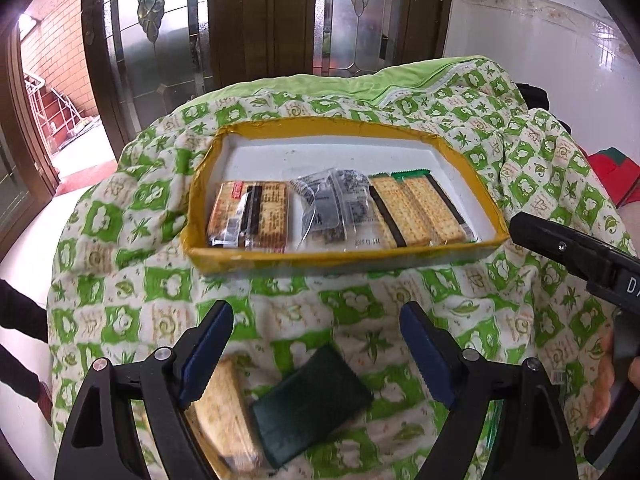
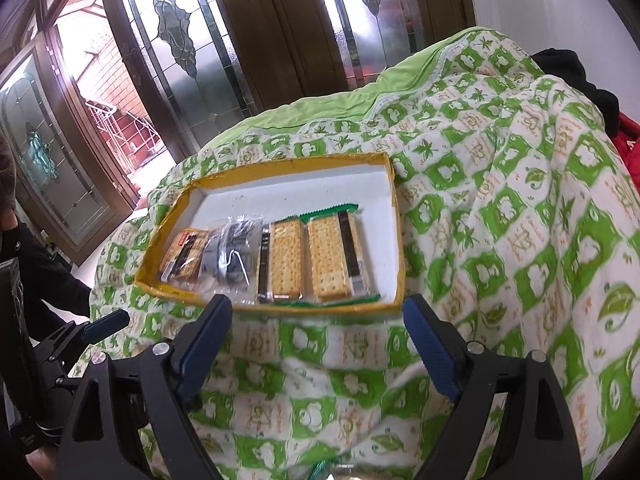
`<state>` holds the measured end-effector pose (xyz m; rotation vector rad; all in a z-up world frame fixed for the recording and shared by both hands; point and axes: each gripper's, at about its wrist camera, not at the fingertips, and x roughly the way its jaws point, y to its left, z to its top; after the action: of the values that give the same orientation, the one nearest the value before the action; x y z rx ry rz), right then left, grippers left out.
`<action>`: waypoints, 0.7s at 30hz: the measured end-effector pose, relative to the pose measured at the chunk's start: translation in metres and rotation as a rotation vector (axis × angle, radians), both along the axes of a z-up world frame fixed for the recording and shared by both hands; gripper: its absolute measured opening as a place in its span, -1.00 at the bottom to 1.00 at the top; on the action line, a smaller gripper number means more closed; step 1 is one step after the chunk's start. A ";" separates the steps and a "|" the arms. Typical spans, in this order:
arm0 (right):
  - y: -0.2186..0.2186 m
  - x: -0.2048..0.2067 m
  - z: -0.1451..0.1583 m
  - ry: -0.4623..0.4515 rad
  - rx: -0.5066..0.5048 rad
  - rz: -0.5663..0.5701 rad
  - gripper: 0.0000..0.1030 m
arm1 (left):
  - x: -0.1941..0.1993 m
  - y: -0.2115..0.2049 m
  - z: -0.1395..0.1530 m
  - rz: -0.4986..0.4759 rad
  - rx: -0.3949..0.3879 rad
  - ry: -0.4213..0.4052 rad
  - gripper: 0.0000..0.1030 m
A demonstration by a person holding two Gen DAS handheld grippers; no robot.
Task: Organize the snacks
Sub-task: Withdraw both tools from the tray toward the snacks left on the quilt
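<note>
Through the left wrist camera, my left gripper (image 1: 316,332) is spread wide over a cracker pack (image 1: 280,404) lying on the quilt (image 1: 120,280), its near end blurred and partly hidden behind the fingers. Beyond it the yellow box (image 1: 200,216) holds four packs. The right gripper (image 1: 576,248) pokes in, cut off.

From the right wrist camera, my right gripper (image 2: 318,320) is spread too, empty, just short of the box (image 2: 396,240); something green at the bottom edge is too cropped to identify.

The left hand-held gripper (image 1: 316,334), jaws apart, hovers above a green cracker packet (image 1: 310,404).
</note>
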<state>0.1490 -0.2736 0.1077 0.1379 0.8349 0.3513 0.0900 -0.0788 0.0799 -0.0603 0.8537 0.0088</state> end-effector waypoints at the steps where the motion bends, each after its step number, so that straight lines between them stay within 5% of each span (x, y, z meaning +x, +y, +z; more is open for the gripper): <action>1: -0.001 -0.002 0.000 0.001 0.002 -0.001 0.70 | -0.002 0.001 0.000 0.003 0.000 0.001 0.71; 21: -0.013 -0.036 -0.005 0.022 0.030 -0.008 0.70 | -0.044 0.013 -0.011 0.065 -0.031 0.028 0.71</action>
<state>0.1131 -0.2868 0.1026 0.1736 0.8510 0.3555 0.0465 -0.0655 0.0685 -0.1170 0.8793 0.0576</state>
